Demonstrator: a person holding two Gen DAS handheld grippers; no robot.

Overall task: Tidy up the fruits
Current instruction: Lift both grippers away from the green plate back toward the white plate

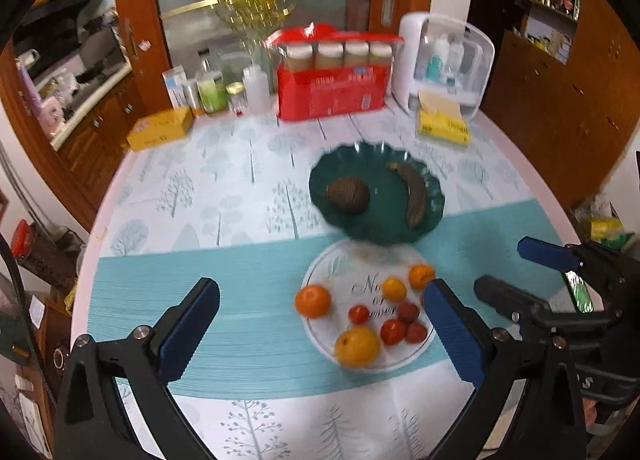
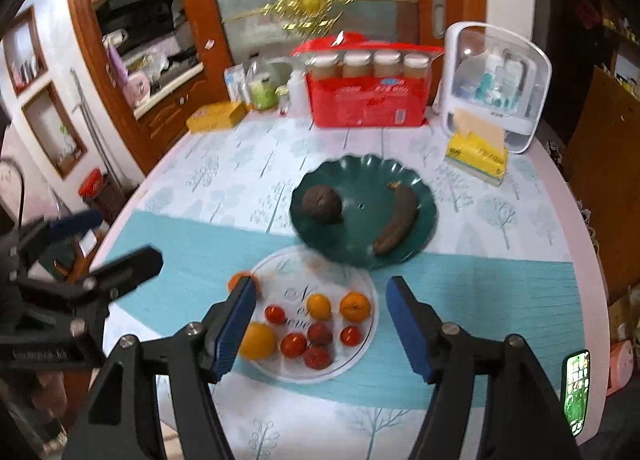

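Fruit: small tomatoes (image 2: 293,344) and oranges (image 2: 355,305) lie on clear plate (image 2: 360,356), which touches green dish (image 2: 424,196) | we judge tomatoes soft, round, prone to roll: grip across middle | left tool (image 1: 320,324), right tool (image 2: 320,330) both spread wide, empty, above desk (image 2: 500,280)

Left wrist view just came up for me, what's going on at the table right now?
Nothing is held. The left gripper and right gripper both hover open above the clear glass plate of oranges and small red fruits. One orange sits at the plate's left edge. Behind it, the dark green scalloped plate holds a brown round fruit and a blackened banana.
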